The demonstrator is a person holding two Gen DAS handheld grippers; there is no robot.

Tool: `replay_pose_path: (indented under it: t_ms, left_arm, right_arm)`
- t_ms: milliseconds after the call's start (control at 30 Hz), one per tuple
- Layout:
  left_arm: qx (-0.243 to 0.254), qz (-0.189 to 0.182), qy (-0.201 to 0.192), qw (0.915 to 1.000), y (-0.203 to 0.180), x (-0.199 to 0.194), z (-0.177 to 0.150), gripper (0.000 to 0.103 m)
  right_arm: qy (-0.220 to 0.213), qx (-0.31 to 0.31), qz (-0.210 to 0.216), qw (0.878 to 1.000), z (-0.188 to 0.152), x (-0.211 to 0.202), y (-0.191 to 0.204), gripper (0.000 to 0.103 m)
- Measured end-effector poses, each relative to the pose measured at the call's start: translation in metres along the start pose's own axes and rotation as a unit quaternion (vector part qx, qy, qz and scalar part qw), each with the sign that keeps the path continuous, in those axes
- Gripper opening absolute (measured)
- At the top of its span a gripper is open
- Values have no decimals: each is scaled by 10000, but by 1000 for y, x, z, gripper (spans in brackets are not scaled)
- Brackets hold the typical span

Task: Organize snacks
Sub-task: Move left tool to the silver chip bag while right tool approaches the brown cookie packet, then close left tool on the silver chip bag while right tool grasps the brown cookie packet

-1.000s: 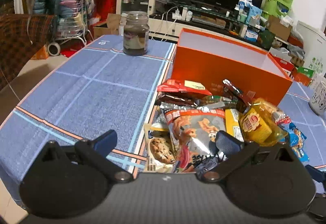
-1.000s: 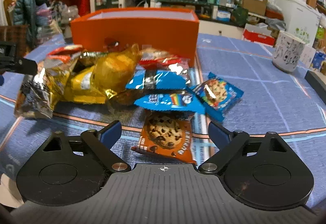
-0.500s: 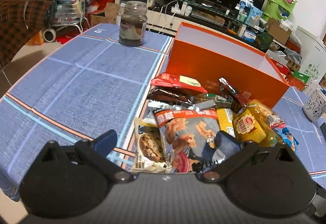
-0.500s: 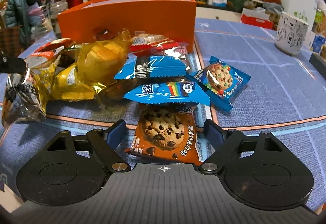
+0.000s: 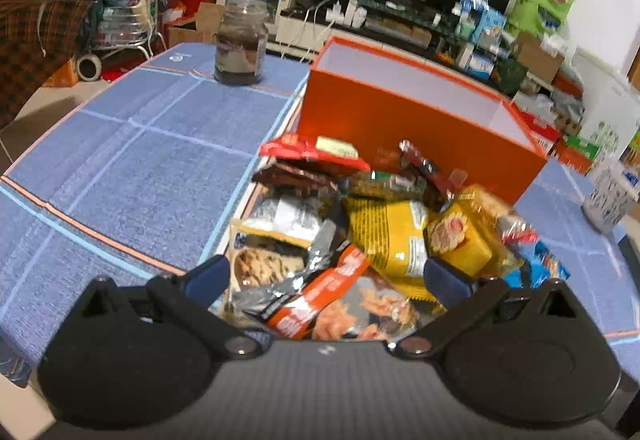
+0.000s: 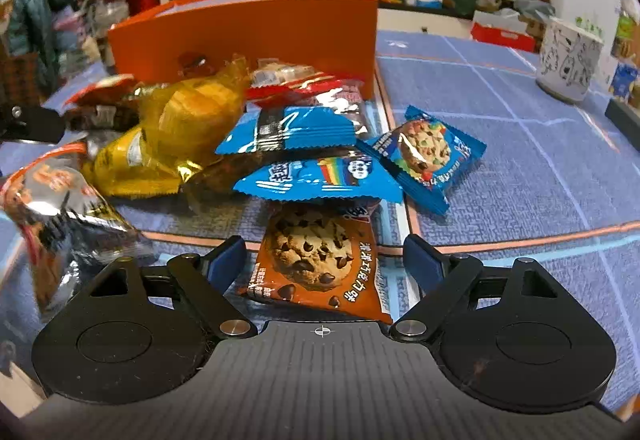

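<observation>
Left wrist view alone shows a jar [image 5: 241, 42] left of the orange box [image 5: 416, 120]; its gripper [image 5: 326, 276] is spread over a silver-orange bag [image 5: 340, 304]. Right wrist view adds a mug [image 6: 568, 60], gripper [image 6: 320, 260] spread around a cookie pack [image 6: 320, 260]. Blue checked worktop [image 5: 140, 160], cluttered living room. Pack lettering unreadable.

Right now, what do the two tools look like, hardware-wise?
Both match. The left tool and right tool have matte black linkage arms on rounded black housings, silver pivot screws, and blue pads on the fingertips. A dark ribbed centre plate carries a small white crosshair mark. No cables, hands or sleeves show.
</observation>
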State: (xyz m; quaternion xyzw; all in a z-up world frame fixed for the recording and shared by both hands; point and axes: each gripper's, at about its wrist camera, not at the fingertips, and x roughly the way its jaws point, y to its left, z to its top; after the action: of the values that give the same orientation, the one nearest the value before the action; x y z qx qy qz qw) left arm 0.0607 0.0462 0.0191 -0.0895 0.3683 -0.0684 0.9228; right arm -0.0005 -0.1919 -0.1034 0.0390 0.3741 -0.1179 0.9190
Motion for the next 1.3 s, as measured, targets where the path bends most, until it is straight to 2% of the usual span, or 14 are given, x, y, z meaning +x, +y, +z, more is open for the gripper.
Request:
replay_pose_path:
  t_ms: [167, 300, 400, 533, 633, 767, 867, 900, 933, 967, 1000, 1067, 1167, 1300]
  left_arm:
    - [-655, 112, -27, 9978, 21, -17, -2, 102]
    - [-1340, 237, -154, 9906, 29, -30, -20, 103]
    - [-1809, 250, -81, 9831, 25, -25, -32, 103]
    - [-1846, 132, -38, 9827, 9, -10, -33, 103]
    - [-2067, 17, -113, 9783, 8, 0, -33, 103]
    - [-2324, -60, 267, 9722, 11, 19, -38, 102]
    - [-2287, -122, 194, 9732, 10, 19, -39, 102]
    - [-2330, -153, 153, 9722, 11, 19, -38, 102]
    - [-2342, -186, 144, 9719, 11, 19, -38, 94]
    - [-2297, -194, 209, 9729, 10, 19, -36, 74]
    - [-2238, -267, 262, 9739, 10, 19, -35, 67]
    - [-1985, -388, 269, 9790, 6, 14, -33, 56]
    - [-1423, -399, 163, 9889, -2, 4, -29, 54]
    - [-491, -313, -375, 9976, -15, -20, -26, 53]
  right_arm:
    - [-9, -19, 88, 10000, -1, -2, 0, 78]
    - [10, -43, 101, 9999, 0, -1, -1, 81]
    - [9, -104, 97, 9999, 0, 0, 2, 85]
    - [-3, -120, 114, 9999, -1, 1, 3, 86]
    - [-15, -131, 123, 9998, -1, 1, 3, 86]
    - [-56, -178, 166, 9997, -2, 0, 3, 85]
    - [-107, -208, 204, 9995, -4, -1, 3, 82]
    - [-121, -214, 214, 9995, -4, -1, 3, 75]
    - [-158, -216, 229, 9994, -3, -2, 3, 67]
    - [-183, -233, 230, 9993, -2, -4, 4, 49]
    - [-181, -223, 251, 9993, -1, -5, 3, 42]
    - [-112, -158, 335, 9993, 1, -7, 1, 38]
    - [-6, -22, 510, 9987, 2, -10, -6, 37]
    - [138, 3, 587, 9982, 2, -17, -9, 37]
